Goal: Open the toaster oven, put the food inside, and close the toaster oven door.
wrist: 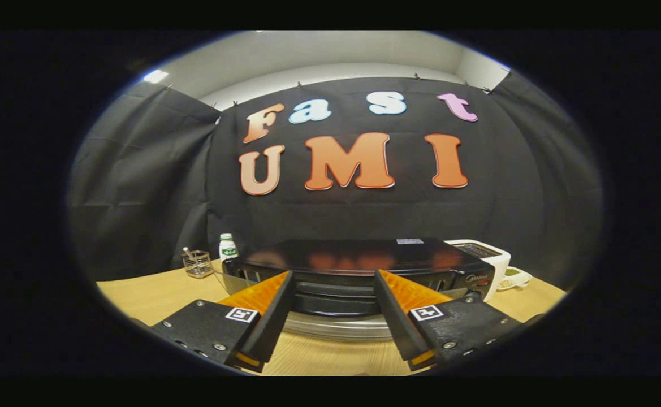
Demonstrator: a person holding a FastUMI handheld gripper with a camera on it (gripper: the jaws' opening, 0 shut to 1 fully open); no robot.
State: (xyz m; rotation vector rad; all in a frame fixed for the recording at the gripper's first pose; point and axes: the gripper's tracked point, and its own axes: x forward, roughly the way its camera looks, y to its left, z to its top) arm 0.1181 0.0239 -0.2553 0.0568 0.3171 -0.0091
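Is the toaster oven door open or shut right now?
Cannot tell for sure. The gripper is open, fingers straddling the handle on the toaster oven front; a glass edge below hints the door may be tilting out.

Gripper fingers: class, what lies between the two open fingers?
In the gripper view, the toaster oven's dark door handle sits between the open gripper's fingers, with wooden table nearer.

wooden table (155,294), toaster oven (358,263), bottle (228,247)
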